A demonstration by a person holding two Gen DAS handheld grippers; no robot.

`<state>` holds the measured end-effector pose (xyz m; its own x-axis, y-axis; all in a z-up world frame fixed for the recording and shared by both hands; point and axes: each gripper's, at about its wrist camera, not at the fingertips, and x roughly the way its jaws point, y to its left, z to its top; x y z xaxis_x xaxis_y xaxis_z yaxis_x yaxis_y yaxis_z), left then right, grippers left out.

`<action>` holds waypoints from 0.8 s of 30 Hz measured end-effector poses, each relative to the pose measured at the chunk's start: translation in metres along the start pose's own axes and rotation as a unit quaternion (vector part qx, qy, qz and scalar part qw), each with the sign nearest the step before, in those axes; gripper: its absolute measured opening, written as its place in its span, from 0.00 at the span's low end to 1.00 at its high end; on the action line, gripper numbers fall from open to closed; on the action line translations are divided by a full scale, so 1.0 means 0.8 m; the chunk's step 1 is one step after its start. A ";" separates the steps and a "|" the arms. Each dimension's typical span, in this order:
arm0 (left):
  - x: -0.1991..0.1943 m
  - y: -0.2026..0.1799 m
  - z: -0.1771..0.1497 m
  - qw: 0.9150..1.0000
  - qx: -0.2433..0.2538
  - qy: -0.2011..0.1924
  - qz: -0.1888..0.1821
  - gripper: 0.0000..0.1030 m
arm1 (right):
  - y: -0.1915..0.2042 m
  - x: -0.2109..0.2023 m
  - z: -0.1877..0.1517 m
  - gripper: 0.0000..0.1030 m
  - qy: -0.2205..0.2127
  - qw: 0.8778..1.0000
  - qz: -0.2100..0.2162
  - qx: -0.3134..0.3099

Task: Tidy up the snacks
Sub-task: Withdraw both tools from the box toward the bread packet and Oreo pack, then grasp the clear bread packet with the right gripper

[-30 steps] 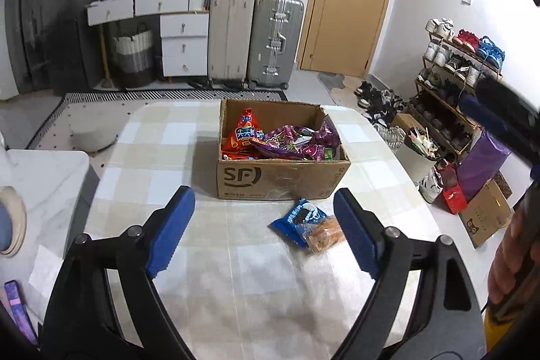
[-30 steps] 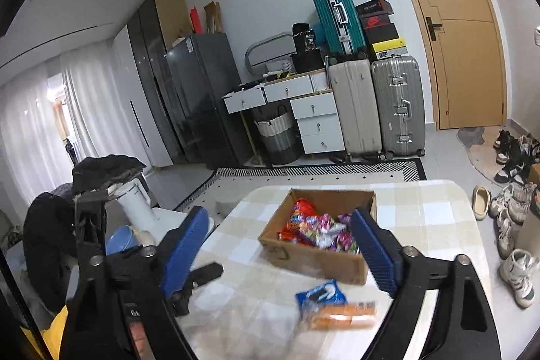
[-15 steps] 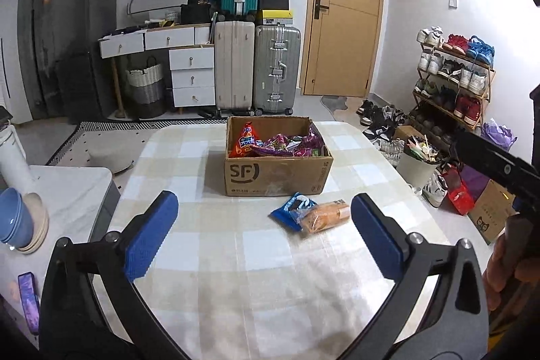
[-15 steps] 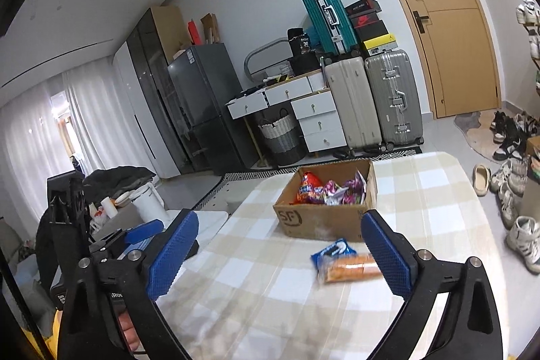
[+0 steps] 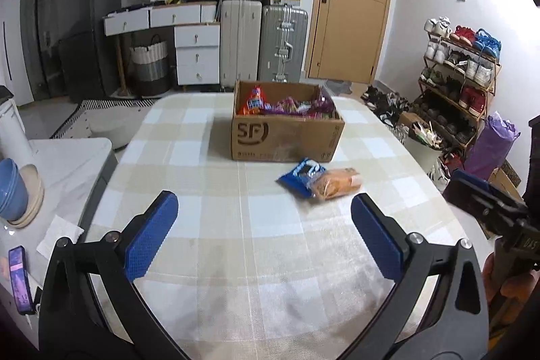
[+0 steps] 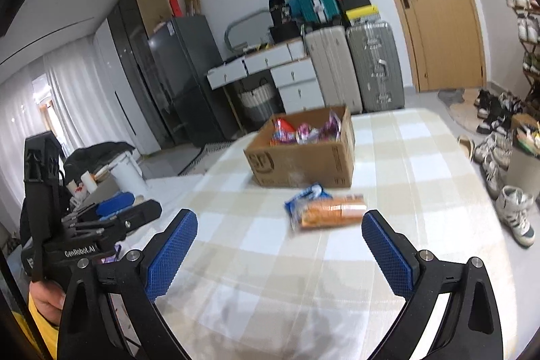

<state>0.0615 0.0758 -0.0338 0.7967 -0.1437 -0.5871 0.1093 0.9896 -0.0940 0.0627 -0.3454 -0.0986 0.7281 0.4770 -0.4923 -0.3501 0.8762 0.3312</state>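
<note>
An open cardboard box (image 5: 287, 137) (image 6: 303, 164) stands mid-table, filled with several bright snack packets (image 5: 283, 105). In front of it lie a blue cookie packet (image 5: 300, 172) (image 6: 303, 196) and an orange packet (image 5: 337, 183) (image 6: 332, 211), overlapping each other. My left gripper (image 5: 263, 204) hangs open over bare tablecloth, short of the two packets. My right gripper (image 6: 279, 220) is open too, with the orange packet just beyond its tips and nothing between its pads. The left gripper's fingers (image 6: 114, 204) show at the left of the right wrist view.
The checked tablecloth (image 5: 236, 258) covers a rounded table. A white side counter to the left holds blue bowls (image 5: 11, 188) and a phone (image 5: 18, 279). A shoe rack (image 5: 462, 73) and floor clutter stand to the right, suitcases (image 5: 283, 43) behind.
Both grippers drew back from the box and their jaws spread wider. The right one sank toward the table. The two packets lie where they were.
</note>
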 end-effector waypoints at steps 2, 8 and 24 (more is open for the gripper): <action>0.016 0.000 -0.003 1.000 0.001 0.009 -0.001 0.99 | -0.007 0.015 -0.007 0.97 0.019 1.000 0.004 0.001; 0.073 -0.002 -0.009 0.999 0.009 0.037 -0.003 0.99 | -0.037 0.060 -0.021 0.97 0.065 0.998 -0.006 0.024; 0.191 0.012 -0.015 0.995 -0.011 0.102 -0.009 0.99 | -0.156 0.227 0.008 0.97 0.204 0.942 0.076 0.257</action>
<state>0.1769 0.0635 -0.1341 0.6576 -0.1634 -0.7355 0.1087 0.9866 -0.1220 0.2423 -0.3682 -0.2242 0.3681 0.6726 -0.6420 -0.0247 0.6973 0.7164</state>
